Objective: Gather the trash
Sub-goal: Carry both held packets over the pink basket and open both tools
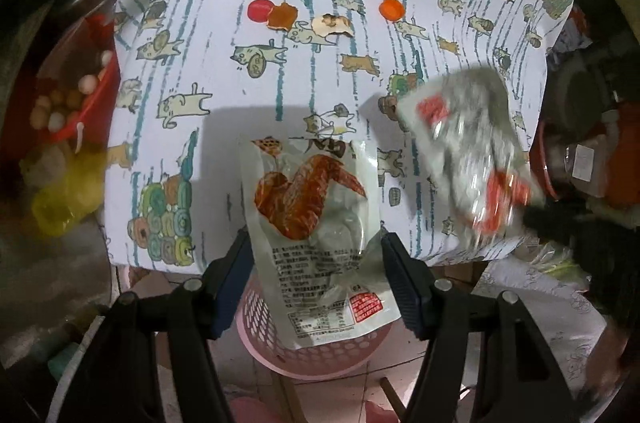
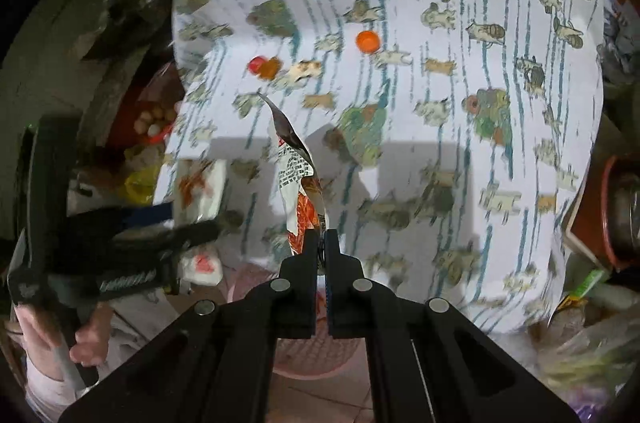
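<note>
My left gripper (image 1: 316,243) is shut on a white snack wrapper (image 1: 316,223) printed with a chicken wing, gripping it across its width above a pink mesh basket (image 1: 280,347). My right gripper (image 2: 320,237) is shut on a second crumpled wrapper (image 2: 296,175), seen edge-on above the same pink basket (image 2: 316,359). That wrapper (image 1: 468,151) appears blurred at the right in the left wrist view. On the cat-print tablecloth (image 1: 240,103) lie a red cap (image 1: 259,10), an orange cap (image 1: 391,9) and two peel scraps (image 1: 282,17).
A red bowl (image 1: 92,103) of pale round balls and a yellow item (image 1: 60,207) sit left of the table. Cluttered containers (image 1: 592,159) crowd the right side. A person's hand (image 2: 88,339) holds the left tool's handle. Tiled floor lies under the basket.
</note>
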Available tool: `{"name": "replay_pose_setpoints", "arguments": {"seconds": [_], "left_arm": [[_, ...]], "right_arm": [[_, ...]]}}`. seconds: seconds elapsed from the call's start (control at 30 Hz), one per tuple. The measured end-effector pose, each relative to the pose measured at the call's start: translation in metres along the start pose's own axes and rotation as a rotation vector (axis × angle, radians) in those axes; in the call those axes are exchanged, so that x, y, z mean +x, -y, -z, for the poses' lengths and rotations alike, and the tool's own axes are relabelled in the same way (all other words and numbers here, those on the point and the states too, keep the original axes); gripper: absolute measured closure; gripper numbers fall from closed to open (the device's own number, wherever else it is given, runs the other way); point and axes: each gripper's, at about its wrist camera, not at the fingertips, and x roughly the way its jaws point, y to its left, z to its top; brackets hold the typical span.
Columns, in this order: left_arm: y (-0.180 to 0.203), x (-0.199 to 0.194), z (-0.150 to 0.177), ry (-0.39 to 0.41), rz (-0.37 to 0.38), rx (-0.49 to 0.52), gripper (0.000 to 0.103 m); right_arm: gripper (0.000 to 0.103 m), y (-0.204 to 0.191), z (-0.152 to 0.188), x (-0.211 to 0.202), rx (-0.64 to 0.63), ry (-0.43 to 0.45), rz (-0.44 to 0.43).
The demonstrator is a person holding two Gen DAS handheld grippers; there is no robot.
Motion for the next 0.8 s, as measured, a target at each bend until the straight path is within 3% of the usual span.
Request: {"name": "replay_pose_setpoints", "arguments": {"seconds": [0.1, 0.3, 0.5, 0.57, 0.73, 0.8], "left_arm": [[0.001, -0.001, 0.002, 0.002, 0.005, -0.003, 0.040], [0.002, -0.003, 0.007, 0.040, -0.057, 0.025, 0.040], [0.010, 0.006, 0.024, -0.012, -0.032, 0.079, 0.040], [0.008, 0.005, 0.025, -0.010, -0.041, 0.084, 0.040], [-0.006, 0.010, 0.025, -0.030, -0.044, 0.044, 0.040], [-0.011, 0.009, 0.025, -0.033, -0.041, 0.022, 0.040]], "right_arm": [[0.099, -0.017, 0.031, 0.003, -0.043, -0.034, 0.022], [0.099, -0.023, 0.079, 0.039, -0.062, -0.179, 0.071], [0.099, -0.019, 0.102, 0.091, -0.048, -0.291, 0.071], [0.099, -0.013, 0.109, 0.113, -0.019, -0.341, 0.035], [0.099, -0.002, 0.114, 0.152, 0.012, -0.361, 0.108], [0.099, 0.006, 0.115, 0.163, 0.063, -0.363, 0.090]]}}
